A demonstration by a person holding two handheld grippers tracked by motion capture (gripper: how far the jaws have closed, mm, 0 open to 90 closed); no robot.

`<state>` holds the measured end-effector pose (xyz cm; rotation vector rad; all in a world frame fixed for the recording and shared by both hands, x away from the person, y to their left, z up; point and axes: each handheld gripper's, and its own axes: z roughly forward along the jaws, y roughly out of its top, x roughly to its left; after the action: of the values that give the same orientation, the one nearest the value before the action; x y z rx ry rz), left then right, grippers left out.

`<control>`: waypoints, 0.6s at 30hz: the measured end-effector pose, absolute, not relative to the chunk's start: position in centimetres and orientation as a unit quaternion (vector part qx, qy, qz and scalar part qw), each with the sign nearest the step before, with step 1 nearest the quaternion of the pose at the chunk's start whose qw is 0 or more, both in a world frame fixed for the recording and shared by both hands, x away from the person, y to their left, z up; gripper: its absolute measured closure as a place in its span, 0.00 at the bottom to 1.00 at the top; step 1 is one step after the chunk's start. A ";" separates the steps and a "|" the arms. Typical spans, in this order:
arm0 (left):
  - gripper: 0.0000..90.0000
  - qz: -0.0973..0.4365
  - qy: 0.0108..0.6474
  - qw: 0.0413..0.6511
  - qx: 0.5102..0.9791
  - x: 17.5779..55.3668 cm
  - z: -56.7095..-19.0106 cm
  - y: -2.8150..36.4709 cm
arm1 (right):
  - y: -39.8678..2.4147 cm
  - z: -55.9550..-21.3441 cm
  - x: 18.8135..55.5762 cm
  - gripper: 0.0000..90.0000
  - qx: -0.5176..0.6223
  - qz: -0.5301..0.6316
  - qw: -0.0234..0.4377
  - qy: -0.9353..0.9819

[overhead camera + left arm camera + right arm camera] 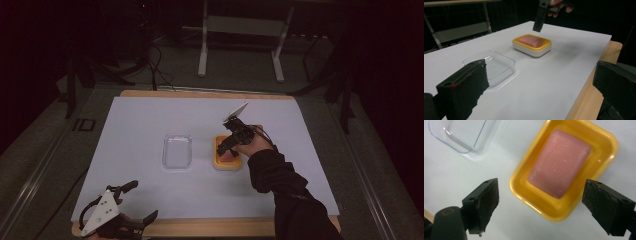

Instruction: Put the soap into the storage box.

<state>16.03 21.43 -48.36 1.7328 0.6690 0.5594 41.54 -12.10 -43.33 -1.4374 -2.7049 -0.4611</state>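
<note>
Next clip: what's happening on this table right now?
A person holds a claw in each hand. The right claw hangs open above a yellow soap dish holding a pink bar of soap, touching neither. The left claw is open at the table's near edge. A clear plastic lid lies beside the dish on the white sheet.

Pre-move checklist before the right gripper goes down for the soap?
1. Right gripper jaws open: ok.
2. Right gripper above the yellow rectangular soap dish: ok.
3. Pink rectangular soap bar lying flat in the dish, unobstructed: ok.
4. Jaws apart enough to straddle the bar: ok, apparently.
5. Clear plastic lid beside the dish, apart from it: ok.
6. Left gripper open, at the table's near edge, out of the way: ok.
</note>
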 end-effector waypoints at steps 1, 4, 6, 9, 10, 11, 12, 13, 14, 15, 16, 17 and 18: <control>0.00 0.238 0.285 0.565 0.737 16.0 -48.4 21.4 | -12.4 -43.3 41.3 0.15 -0.459 -0.151 0.020 -0.875; 0.00 0.238 0.285 0.564 0.737 16.0 -48.4 21.4 | -13.4 -43.3 40.9 0.15 -0.460 -0.167 0.024 -0.872; 0.00 0.238 0.286 0.564 0.737 16.0 -48.4 21.4 | -14.0 -43.5 40.6 0.15 -0.463 -0.172 0.023 -0.869; 0.00 0.238 0.286 0.564 0.737 16.1 -48.4 21.4 | -15.0 -43.9 40.1 0.15 -0.465 -0.181 0.013 -0.867; 0.00 0.237 0.286 0.564 0.737 16.1 -48.4 21.4 | -15.4 -44.0 39.9 0.15 -0.466 -0.183 0.010 -0.866; 0.00 0.238 0.286 0.564 0.737 16.1 -48.4 21.4 | -15.7 -44.1 39.7 0.15 -0.466 -0.184 0.007 -0.865; 0.00 0.238 0.286 0.564 0.737 16.1 -48.4 21.4 | -15.7 -44.1 39.7 0.15 -0.466 -0.184 0.007 -0.865; 0.00 0.237 0.286 0.564 0.737 16.1 -48.4 21.4 | -15.9 -44.2 39.6 0.15 -0.467 -0.186 0.005 -0.864; 0.00 0.238 0.287 0.564 0.737 16.1 -48.4 21.4 | -16.7 -44.3 39.2 0.15 -0.470 -0.196 -0.001 -0.861; 0.00 0.237 0.287 0.564 0.737 16.1 -48.4 21.4 | -17.0 -44.4 39.0 0.15 -0.470 -0.197 -0.007 -0.861; 0.00 0.238 0.287 0.563 0.737 16.1 -48.4 21.4 | -17.2 -44.4 38.8 0.15 -0.468 -0.198 -0.015 -0.861; 0.00 0.237 0.287 0.563 0.737 16.1 -48.4 21.4 | -17.5 -44.5 38.5 0.15 -0.465 -0.201 -0.019 -0.862; 0.00 0.237 0.287 0.563 0.738 16.1 -48.4 21.4 | -17.7 -44.5 38.3 0.15 -0.463 -0.205 -0.022 -0.862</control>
<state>16.07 21.40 -48.43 1.7364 0.6751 0.5588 38.28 -17.70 -44.52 -1.4754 -2.7454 -0.6540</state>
